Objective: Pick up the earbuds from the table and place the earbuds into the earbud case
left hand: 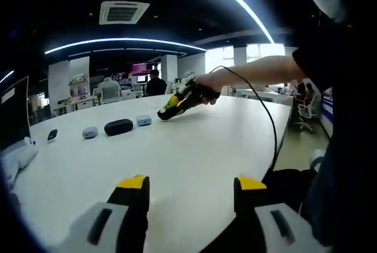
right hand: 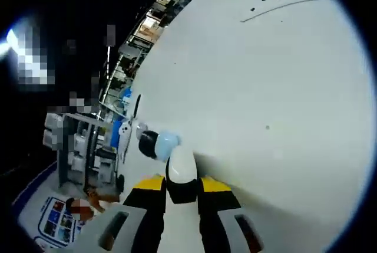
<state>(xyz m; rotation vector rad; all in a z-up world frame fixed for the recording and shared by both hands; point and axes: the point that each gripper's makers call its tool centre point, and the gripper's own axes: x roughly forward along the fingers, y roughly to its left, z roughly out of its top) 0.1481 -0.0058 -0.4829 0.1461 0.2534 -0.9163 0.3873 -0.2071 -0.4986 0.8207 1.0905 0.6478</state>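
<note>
Across the white table, a person's hand holds my right gripper with its tips low, just right of a light blue earbud case. Left of that lie a black oval case, a grey-blue case and a small black item. In the right gripper view my right gripper is shut on a small white rounded object; I cannot tell whether it is an earbud or a case. Just beyond it sit the light blue case and the black case. My left gripper hangs open over the near table edge.
A black cable runs from the right gripper across the table to its right edge. A dark monitor and a white thing stand at the left. Office desks, chairs and people are in the background.
</note>
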